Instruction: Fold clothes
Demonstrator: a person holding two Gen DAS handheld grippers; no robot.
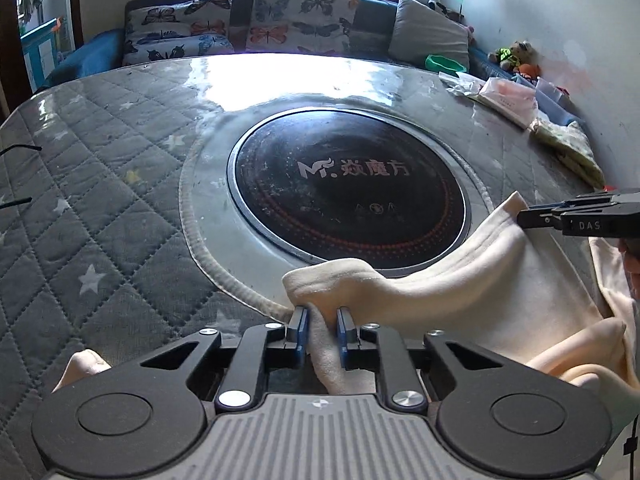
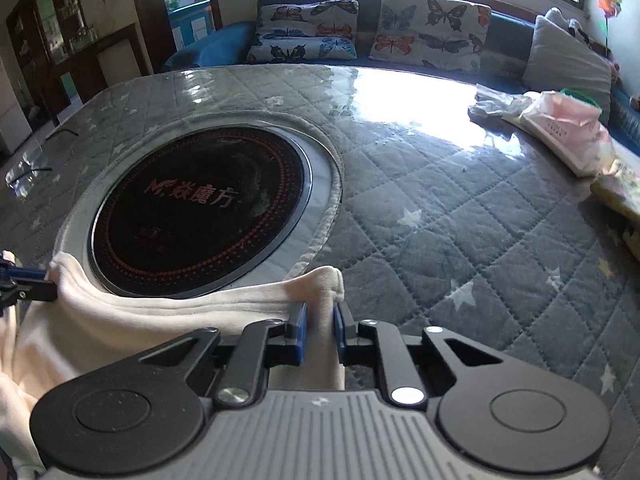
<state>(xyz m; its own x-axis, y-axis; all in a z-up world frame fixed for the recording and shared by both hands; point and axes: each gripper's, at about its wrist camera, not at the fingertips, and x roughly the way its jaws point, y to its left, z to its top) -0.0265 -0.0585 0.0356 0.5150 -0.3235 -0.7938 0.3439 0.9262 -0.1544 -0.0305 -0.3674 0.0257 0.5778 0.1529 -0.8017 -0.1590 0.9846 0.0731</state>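
Note:
A cream garment [image 1: 472,280] hangs stretched between my two grippers above the near edge of the table. My left gripper [image 1: 322,326] is shut on one corner of it. My right gripper [image 2: 319,330] is shut on the other corner of the cream garment [image 2: 160,316]. The right gripper also shows in the left wrist view [image 1: 536,218] at the right edge, and the left gripper shows in the right wrist view [image 2: 28,280] at the left edge. The rest of the garment droops below the frames.
The table has a grey quilted cover with stars [image 1: 100,208] under clear plastic and a round black cooktop [image 1: 344,184] in its middle. Bags and folded cloth [image 1: 520,100] lie at the far right. A sofa with butterfly pillows [image 2: 432,28] stands behind.

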